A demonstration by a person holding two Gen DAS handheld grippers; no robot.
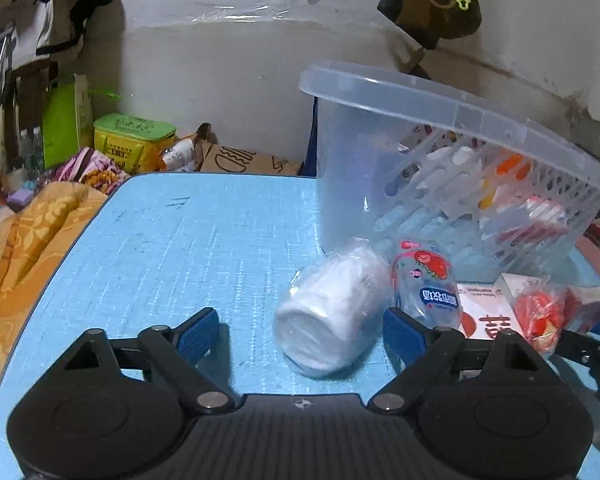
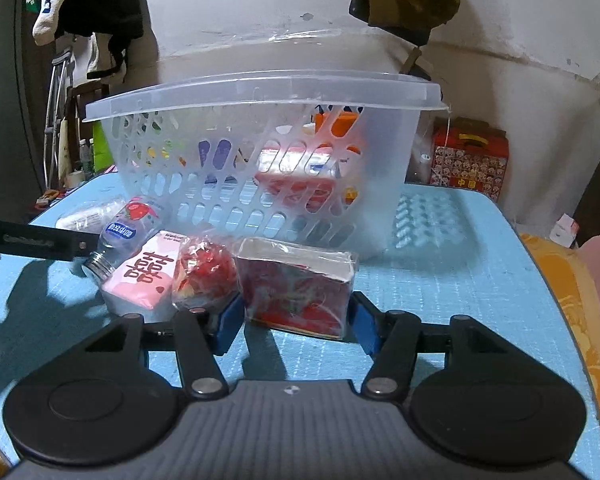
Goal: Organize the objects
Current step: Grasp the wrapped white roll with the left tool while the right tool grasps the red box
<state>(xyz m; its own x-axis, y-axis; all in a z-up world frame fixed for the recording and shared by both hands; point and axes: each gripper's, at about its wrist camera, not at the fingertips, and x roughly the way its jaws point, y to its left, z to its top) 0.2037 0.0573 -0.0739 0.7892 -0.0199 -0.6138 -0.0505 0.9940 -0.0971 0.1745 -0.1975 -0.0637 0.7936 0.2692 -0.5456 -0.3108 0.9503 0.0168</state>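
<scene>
My right claw [image 2: 296, 326] pinching red box [image 2: 296, 286], frame centre; left claw [image 1: 300, 330] spread around white roll [image 1: 332, 316].

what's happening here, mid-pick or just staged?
Mid-pick. A person holds a claw in each hand over a blue table, sorting small packaged goods into a clear plastic basket that already holds several items. The right claw has a red wrapped box between its blue pads, apparently touching both sides. The left claw is open around a white plastic-wrapped roll, not yet gripping it. A small bottle, a pink pack and a red wrapped bundle wait on the table.
</scene>
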